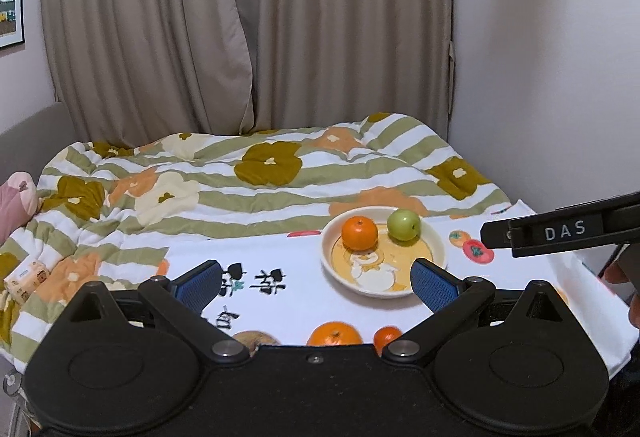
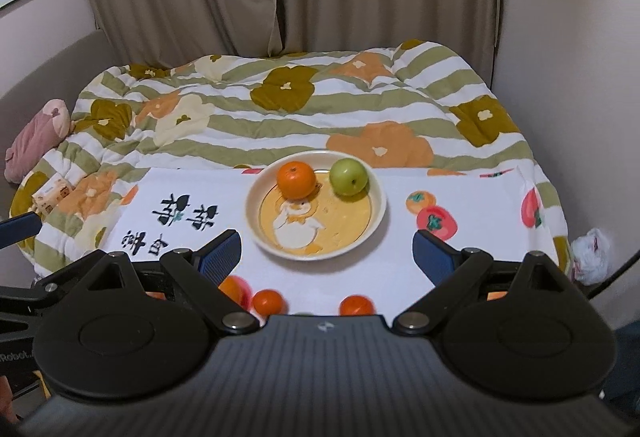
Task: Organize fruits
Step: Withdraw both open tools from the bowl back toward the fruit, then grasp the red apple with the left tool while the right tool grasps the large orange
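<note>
A cream plate (image 1: 434, 243) (image 2: 256, 233) on a white printed cloth holds an orange (image 1: 359, 233) (image 2: 296, 179) and a green apple (image 1: 403, 224) (image 2: 349, 176). More fruit lies on the cloth close to me: an orange (image 1: 335, 333), a small orange (image 1: 386, 337) and a brownish fruit (image 1: 256, 339); the right wrist view shows three small oranges (image 2: 269, 302) (image 2: 356, 305) (image 2: 234, 289). My left gripper (image 1: 316, 283) is open and empty before the plate. My right gripper (image 2: 326, 253) is open and empty, also seen from the side (image 1: 560, 229).
The white cloth (image 1: 280, 301) (image 2: 400, 277) lies on a bed with a flowered striped quilt (image 1: 260, 177) (image 2: 280, 105). Curtains and walls stand behind. A pink plush (image 2: 36, 141), a tissue pack (image 1: 26, 277) and a white bag (image 2: 592, 253) lie at the edges.
</note>
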The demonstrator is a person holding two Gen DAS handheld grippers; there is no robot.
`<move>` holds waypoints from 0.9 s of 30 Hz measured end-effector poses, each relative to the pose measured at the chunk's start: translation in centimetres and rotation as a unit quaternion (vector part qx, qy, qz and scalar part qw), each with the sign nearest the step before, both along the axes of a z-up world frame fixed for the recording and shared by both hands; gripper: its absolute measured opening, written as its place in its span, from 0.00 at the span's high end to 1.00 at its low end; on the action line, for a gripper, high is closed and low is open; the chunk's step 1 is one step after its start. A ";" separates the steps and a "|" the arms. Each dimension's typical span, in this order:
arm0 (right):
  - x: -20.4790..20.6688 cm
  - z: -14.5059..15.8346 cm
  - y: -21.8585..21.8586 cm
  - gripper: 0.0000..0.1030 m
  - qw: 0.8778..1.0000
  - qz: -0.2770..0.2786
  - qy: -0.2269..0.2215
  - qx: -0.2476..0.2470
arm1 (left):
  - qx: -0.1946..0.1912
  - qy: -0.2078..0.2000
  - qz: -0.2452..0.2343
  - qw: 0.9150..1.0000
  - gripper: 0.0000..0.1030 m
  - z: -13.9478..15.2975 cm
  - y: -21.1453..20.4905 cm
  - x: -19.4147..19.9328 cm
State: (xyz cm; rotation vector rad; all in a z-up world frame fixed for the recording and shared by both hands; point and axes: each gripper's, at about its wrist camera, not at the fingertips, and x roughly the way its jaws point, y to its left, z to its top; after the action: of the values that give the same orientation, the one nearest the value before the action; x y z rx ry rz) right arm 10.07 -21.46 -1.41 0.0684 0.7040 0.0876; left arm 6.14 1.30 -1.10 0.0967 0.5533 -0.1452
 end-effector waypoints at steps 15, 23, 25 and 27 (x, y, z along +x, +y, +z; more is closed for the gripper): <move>-2.8 -5.5 6.8 0.00 1.000 -0.013 0.006 0.023 | 0.056 0.019 -0.050 0.997 0.01 -6.0 6.3 0.5; -1.4 -9.4 10.1 0.00 0.999 -0.024 0.017 0.020 | 0.073 0.035 -0.088 0.993 0.01 -9.9 7.8 2.7; -0.9 -10.0 10.7 0.00 0.999 -0.029 0.019 0.018 | 0.076 0.041 -0.097 0.992 0.01 -10.7 7.9 3.4; -0.4 -10.6 11.1 0.00 0.999 -0.035 0.023 0.019 | 0.077 0.047 -0.106 0.990 0.02 -11.5 8.0 4.2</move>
State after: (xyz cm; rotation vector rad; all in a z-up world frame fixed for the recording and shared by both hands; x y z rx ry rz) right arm 9.70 -10.34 -12.06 0.1315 0.7451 0.0324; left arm 10.30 9.26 -12.63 0.2998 0.6471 -0.3157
